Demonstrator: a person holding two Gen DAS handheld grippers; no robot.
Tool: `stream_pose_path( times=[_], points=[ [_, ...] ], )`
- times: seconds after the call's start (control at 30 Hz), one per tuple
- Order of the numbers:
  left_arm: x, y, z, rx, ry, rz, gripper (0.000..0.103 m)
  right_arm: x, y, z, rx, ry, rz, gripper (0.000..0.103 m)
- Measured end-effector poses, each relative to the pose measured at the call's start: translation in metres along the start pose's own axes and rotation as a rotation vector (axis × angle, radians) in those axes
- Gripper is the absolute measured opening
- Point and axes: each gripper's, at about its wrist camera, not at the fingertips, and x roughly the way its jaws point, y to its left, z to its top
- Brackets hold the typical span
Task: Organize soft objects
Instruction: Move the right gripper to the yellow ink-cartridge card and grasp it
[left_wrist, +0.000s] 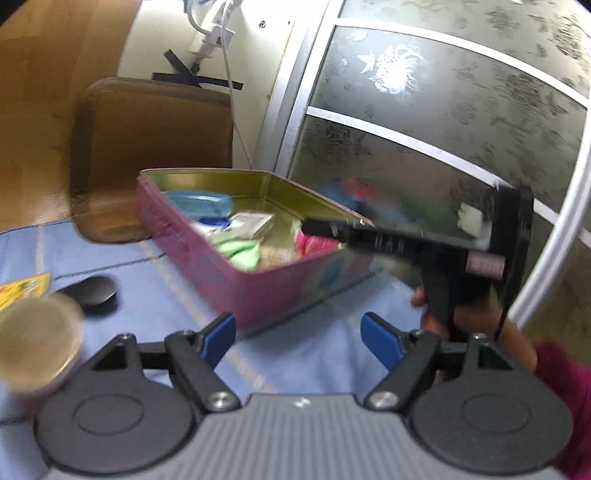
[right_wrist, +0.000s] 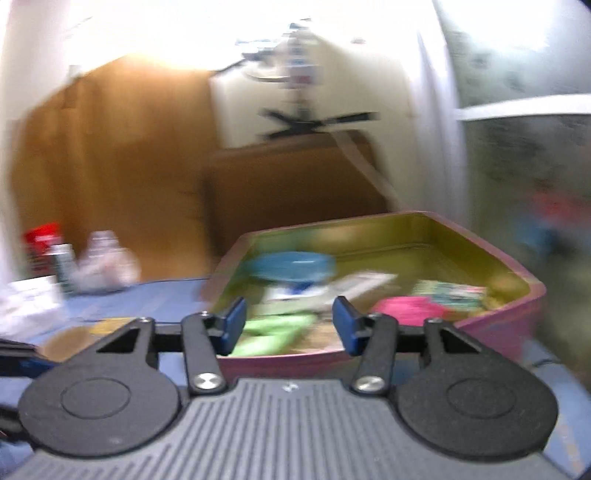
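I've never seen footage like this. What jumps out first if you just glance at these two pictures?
The pink tin with its golden inside, sitting on the blue cloth in the middle of both views. It holds bright bits: a blue case at the back, something green and something pink near the front. Next, the blue-tipped left gripper and right gripper, both open and empty.

Layout around the tin (left_wrist: 258, 295) on the table cloth (left_wrist: 155, 288).

Inside the tin: case (left_wrist: 199, 203) at the far end, folded cloth (left_wrist: 240, 251) at the near end, paper packets (left_wrist: 251, 223) between them. Chair back (left_wrist: 155, 147) stands behind the tin. Round lid (left_wrist: 92, 291) and jar (left_wrist: 37, 339) lie left of it. Glass door (left_wrist: 443, 129) stands right of it.
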Motion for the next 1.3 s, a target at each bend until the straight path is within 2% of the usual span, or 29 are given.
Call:
stream_pose_path(
  times=[0.1, 0.23, 0.33, 0.4, 0.47, 0.53, 0.6, 0.67, 0.7, 0.77, 0.8, 0.9, 0.97, 1.03, 1.1, 1.17, 1.27, 1.3],
  points=[
    [-0.034, 0.023, -0.023, -0.044, -0.004, 0.037, 0.075, 0.007, 0.039, -0.003, -0.057, 0.03, 0.136, 0.05],
    [-0.074, 0.065, -0.044, -0.179, -0.046, 0.138, 0.074, 0.041, 0.087, 0.001, -0.135, 0.116, 0.239, 0.048],
    [-0.105, 0.101, -0.057, -0.301, -0.103, 0.23, 0.074, 0.081, 0.113, 0.018, -0.105, 0.223, 0.327, 0.049],
    [-0.121, 0.119, -0.064, -0.358, -0.134, 0.281, 0.074, 0.121, 0.128, 0.032, -0.066, 0.326, 0.372, 0.049],
    [-0.136, 0.134, -0.07, -0.408, -0.162, 0.326, 0.074, 0.161, 0.139, 0.04, -0.038, 0.42, 0.368, 0.049],
    [-0.147, 0.144, -0.075, -0.448, -0.179, 0.357, 0.074, 0.201, 0.145, 0.041, -0.023, 0.517, 0.318, 0.049],
    [-0.157, 0.153, -0.081, -0.482, -0.191, 0.378, 0.074, 0.236, 0.143, 0.037, 0.034, 0.607, 0.273, 0.051],
    [-0.167, 0.161, -0.088, -0.503, -0.203, 0.403, 0.074, 0.267, 0.143, 0.027, 0.127, 0.735, 0.273, 0.048],
    [-0.172, 0.165, -0.09, -0.512, -0.211, 0.414, 0.074, 0.274, 0.148, 0.023, 0.149, 0.769, 0.27, 0.046],
    [-0.181, 0.173, -0.094, -0.529, -0.228, 0.436, 0.074, 0.28, 0.172, 0.016, 0.117, 0.824, 0.298, 0.036],
    [-0.185, 0.176, -0.096, -0.541, -0.237, 0.448, 0.074, 0.279, 0.184, 0.014, 0.092, 0.843, 0.315, 0.036],
    [-0.199, 0.186, -0.103, -0.577, -0.264, 0.482, 0.074, 0.262, 0.24, 0.004, -0.077, 0.877, 0.405, 0.037],
    [-0.207, 0.192, -0.107, -0.597, -0.279, 0.499, 0.074, 0.242, 0.273, -0.007, -0.151, 0.924, 0.517, 0.037],
    [-0.214, 0.195, -0.11, -0.61, -0.295, 0.511, 0.074, 0.218, 0.298, -0.011, -0.262, 0.897, 0.58, 0.037],
    [-0.22, 0.198, -0.115, -0.62, -0.308, 0.519, 0.074, 0.199, 0.316, -0.012, -0.402, 0.805, 0.568, 0.045],
    [-0.223, 0.2, -0.117, -0.634, -0.315, 0.516, 0.074, 0.194, 0.326, -0.012, -0.496, 0.724, 0.508, 0.061],
    [-0.223, 0.201, -0.12, -0.643, -0.313, 0.509, 0.074, 0.209, 0.331, -0.015, -0.498, 0.729, 0.455, 0.073],
    [-0.222, 0.2, -0.12, -0.642, -0.312, 0.51, 0.074, 0.215, 0.332, -0.019, -0.514, 0.731, 0.431, 0.073]
  ],
)
